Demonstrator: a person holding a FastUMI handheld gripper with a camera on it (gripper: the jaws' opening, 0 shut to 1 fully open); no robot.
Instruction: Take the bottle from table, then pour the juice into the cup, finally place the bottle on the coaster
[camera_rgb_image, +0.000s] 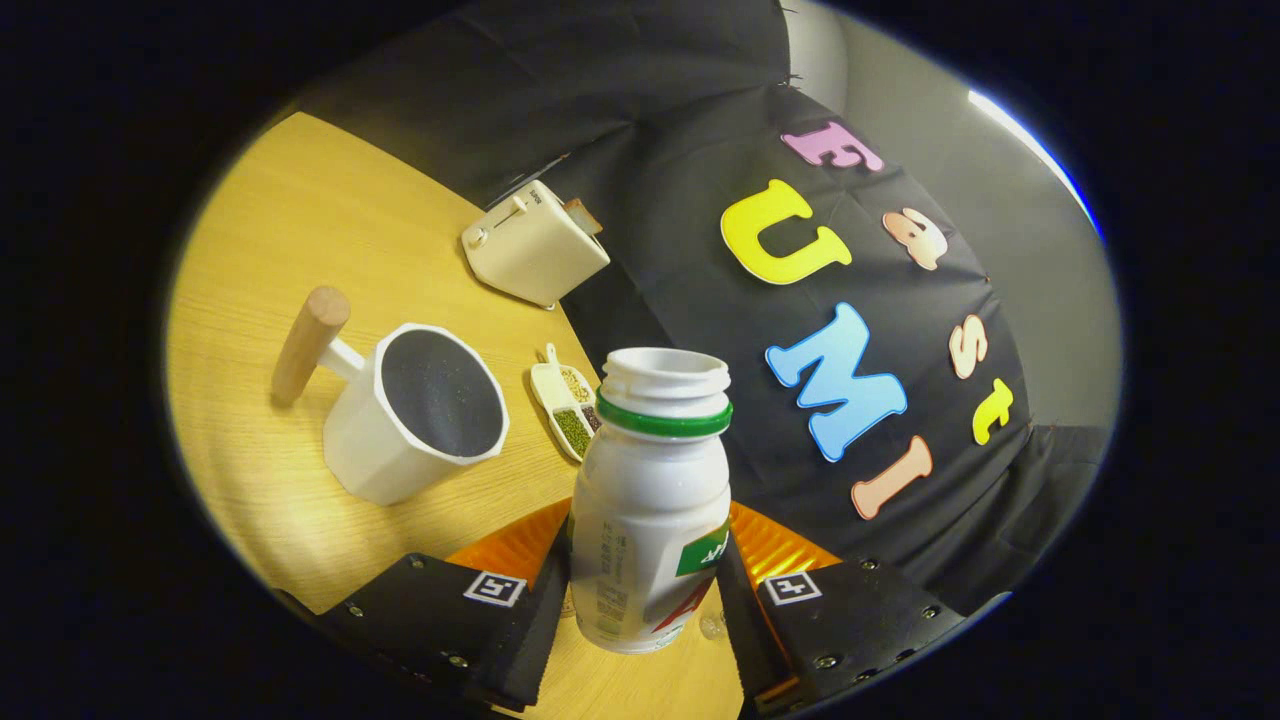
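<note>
gripping one open white bottle (650, 520), the jaws tilt it beside one white cup (415, 415).

Gripper (645, 600) clamped on open white bottle (650, 500) with green neck ring, one finger pressing each side, lifted and tilted over wooden table (300, 230), with white cup (415, 415) at ten o'clock, small seed dish (567, 405) between, toaster (535, 245) at eleven.
</note>
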